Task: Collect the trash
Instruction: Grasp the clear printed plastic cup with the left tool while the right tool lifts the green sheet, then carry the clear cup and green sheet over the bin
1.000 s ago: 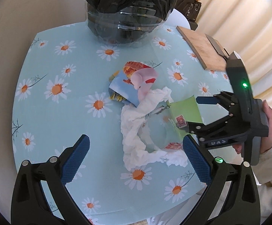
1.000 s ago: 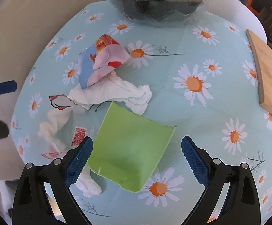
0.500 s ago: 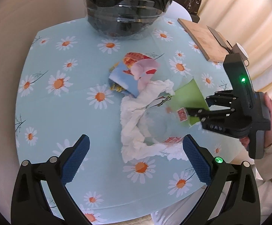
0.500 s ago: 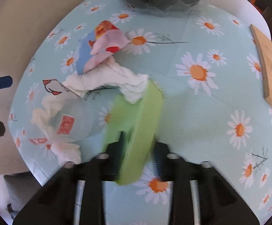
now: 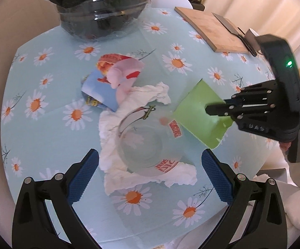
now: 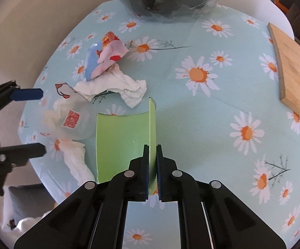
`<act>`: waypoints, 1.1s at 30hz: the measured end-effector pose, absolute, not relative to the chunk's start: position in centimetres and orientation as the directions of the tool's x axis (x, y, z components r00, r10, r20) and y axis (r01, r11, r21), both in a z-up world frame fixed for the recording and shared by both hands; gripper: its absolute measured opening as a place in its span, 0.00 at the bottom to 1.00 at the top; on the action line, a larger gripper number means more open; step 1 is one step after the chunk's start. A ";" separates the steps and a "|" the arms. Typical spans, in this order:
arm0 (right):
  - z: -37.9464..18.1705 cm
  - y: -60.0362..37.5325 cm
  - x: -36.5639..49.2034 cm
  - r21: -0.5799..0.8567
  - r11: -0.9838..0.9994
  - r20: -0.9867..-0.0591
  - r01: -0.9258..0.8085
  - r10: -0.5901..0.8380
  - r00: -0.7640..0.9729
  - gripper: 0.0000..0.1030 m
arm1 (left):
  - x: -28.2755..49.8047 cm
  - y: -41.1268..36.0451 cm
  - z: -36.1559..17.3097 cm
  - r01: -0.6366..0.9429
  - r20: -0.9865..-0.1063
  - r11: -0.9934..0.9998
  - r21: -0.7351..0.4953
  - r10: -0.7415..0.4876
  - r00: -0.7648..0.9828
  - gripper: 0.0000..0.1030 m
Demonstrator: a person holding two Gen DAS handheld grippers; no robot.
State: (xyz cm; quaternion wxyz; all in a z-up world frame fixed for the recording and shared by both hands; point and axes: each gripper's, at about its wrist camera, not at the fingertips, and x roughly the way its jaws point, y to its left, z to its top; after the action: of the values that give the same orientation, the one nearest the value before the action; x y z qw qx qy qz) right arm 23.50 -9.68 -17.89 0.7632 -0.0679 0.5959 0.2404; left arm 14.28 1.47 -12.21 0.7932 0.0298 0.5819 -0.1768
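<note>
My right gripper (image 6: 152,151) is shut on a folded green paper (image 6: 125,139) and holds it just above the table; it also shows in the left wrist view (image 5: 199,114). My left gripper (image 5: 150,172) is open and empty, its blue pads either side of a clear plastic cup (image 5: 148,145) lying on crumpled white tissue (image 5: 129,108). A colourful snack wrapper (image 5: 112,78) lies behind the tissue. The cup (image 6: 71,120), tissue (image 6: 112,87) and wrapper (image 6: 104,58) also show in the right wrist view.
A clear bin lined with a black bag (image 5: 100,6) stands at the table's far edge. A wooden cutting board (image 5: 210,31) lies at the far right. The round table has a daisy-print cloth (image 5: 46,124).
My right gripper has closed on the green paper and lifted it on edge. My left gripper has moved closer over the cup.
</note>
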 end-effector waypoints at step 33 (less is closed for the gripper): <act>-12.2 -18.0 21.8 0.188 0.924 -0.906 -0.332 0.294 0.304 0.06 | 15.4 0.1 -10.0 0.362 -0.925 0.929 -0.077 -0.202 0.321 0.57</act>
State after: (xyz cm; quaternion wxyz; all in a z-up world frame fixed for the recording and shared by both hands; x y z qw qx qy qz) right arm 21.77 -18.01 -12.17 0.8071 -0.0171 0.5574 0.1937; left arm 15.39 0.15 -9.96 0.8096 0.0719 0.5559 -0.1741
